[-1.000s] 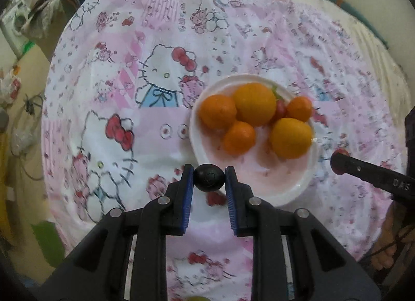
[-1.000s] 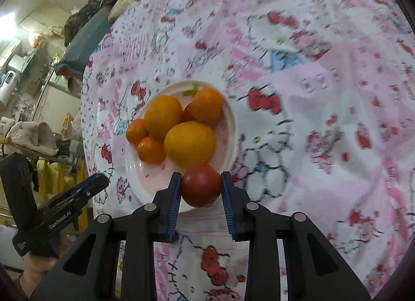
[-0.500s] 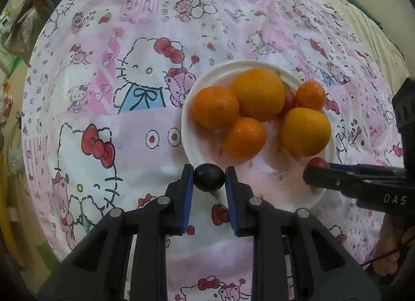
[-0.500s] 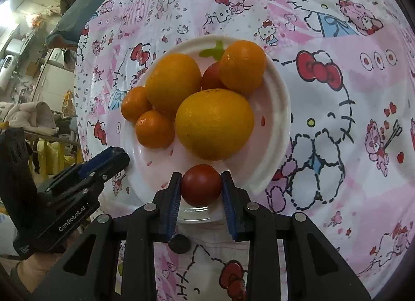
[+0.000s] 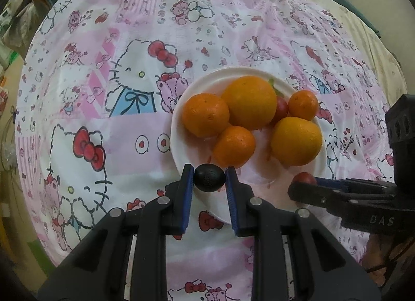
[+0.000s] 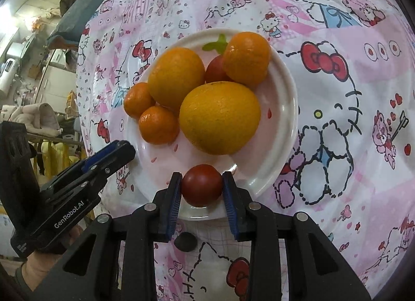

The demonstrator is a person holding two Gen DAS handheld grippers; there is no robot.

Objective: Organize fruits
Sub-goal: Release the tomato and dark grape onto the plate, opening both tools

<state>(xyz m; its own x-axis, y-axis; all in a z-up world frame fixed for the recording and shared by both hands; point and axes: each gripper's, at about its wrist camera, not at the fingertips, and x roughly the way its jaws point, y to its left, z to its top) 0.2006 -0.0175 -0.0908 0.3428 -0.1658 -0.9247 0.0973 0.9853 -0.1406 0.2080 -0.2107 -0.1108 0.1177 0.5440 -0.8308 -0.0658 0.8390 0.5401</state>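
Note:
A white plate (image 5: pixel 197 88) (image 6: pixel 285 88) holds several oranges and tangerines (image 5: pixel 249 102) (image 6: pixel 219 118) and a red tomato (image 6: pixel 215 70) half hidden among them. My left gripper (image 5: pixel 209 177) is shut on a small dark round fruit (image 5: pixel 209 177) over the plate's near rim. My right gripper (image 6: pixel 201 185) is shut on a red tomato (image 6: pixel 201 185) over the plate's near edge; it shows in the left wrist view (image 5: pixel 303 178) at the plate's right. The left gripper shows at the plate's left in the right wrist view (image 6: pixel 111 155).
The plate lies on a round table with a pink Hello Kitty cloth (image 5: pixel 103 109) (image 6: pixel 337 119). A small dark round thing (image 6: pixel 184 241) lies on the cloth below my right fingers. Clutter and furniture (image 6: pixel 31 72) stand beyond the table's edge.
Both grippers have moved in toward the plate with their fruits still held. The right gripper now holds the tomato over the plate's rim.

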